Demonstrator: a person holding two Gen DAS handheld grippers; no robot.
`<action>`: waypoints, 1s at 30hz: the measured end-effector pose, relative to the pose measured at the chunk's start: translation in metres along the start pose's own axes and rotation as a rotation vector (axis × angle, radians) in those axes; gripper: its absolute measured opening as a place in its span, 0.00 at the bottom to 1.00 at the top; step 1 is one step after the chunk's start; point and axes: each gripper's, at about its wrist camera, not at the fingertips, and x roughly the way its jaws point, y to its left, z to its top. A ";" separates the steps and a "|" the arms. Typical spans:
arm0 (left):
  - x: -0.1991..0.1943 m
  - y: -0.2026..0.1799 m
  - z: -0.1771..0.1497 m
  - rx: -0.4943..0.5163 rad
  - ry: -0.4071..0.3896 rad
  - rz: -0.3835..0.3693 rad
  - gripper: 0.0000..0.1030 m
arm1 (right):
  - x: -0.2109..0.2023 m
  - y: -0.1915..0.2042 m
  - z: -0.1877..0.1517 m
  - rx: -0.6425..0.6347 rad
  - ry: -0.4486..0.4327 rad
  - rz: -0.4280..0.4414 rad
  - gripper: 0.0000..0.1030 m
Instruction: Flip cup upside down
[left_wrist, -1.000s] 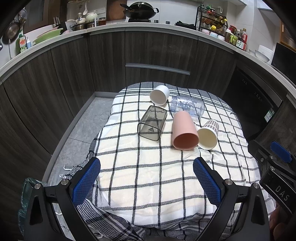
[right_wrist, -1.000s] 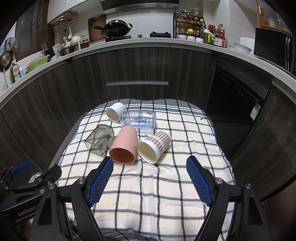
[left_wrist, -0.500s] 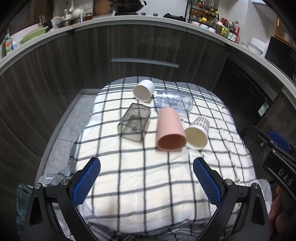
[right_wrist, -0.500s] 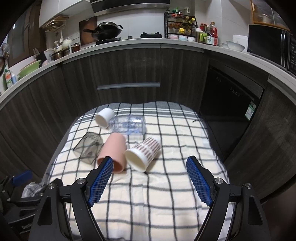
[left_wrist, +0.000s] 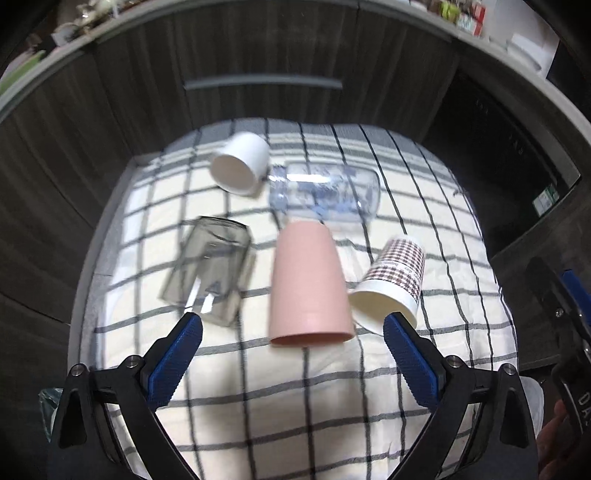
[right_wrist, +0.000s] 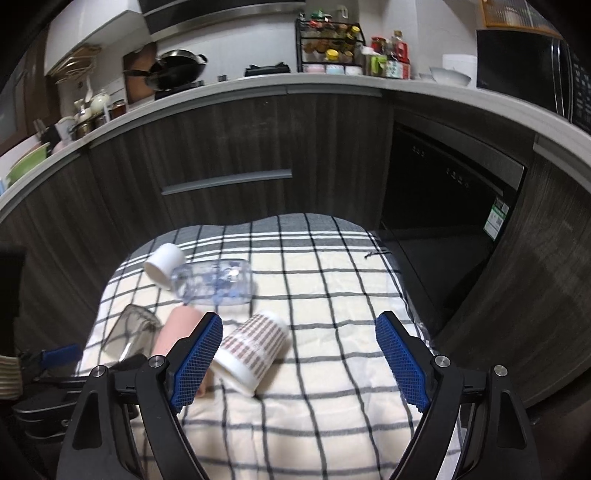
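Five vessels lie on their sides on the checked cloth (left_wrist: 295, 402): a white cup (left_wrist: 241, 165), a clear bottle (left_wrist: 325, 192), a smoky tumbler (left_wrist: 208, 269), a pink cup (left_wrist: 308, 284) and a houndstooth paper cup (left_wrist: 393, 280). The left gripper (left_wrist: 292, 345) is spread wide and empty, framing the pink cup's rim. The right gripper (right_wrist: 298, 363) is likewise spread and empty. For a sound grasp, the jaws should close across the mid-body, avoiding the adjacent paper cup.

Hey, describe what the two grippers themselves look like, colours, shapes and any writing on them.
The left gripper and the right gripper look alike: black angular frames with silver screws, and two fingers faced with blue cross-hatched pads. The left view shows white letters on the other unit's black body, partly cut off, and a blue part.
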 end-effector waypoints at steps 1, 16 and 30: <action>0.006 -0.003 0.003 0.006 0.014 -0.002 0.95 | 0.006 -0.002 0.001 0.005 0.006 -0.005 0.82; 0.076 -0.004 0.023 -0.029 0.168 0.005 0.77 | 0.053 -0.018 0.002 0.060 0.053 -0.009 0.83; 0.107 -0.005 0.016 -0.029 0.227 -0.020 0.70 | 0.073 -0.021 -0.012 0.086 0.107 -0.005 0.83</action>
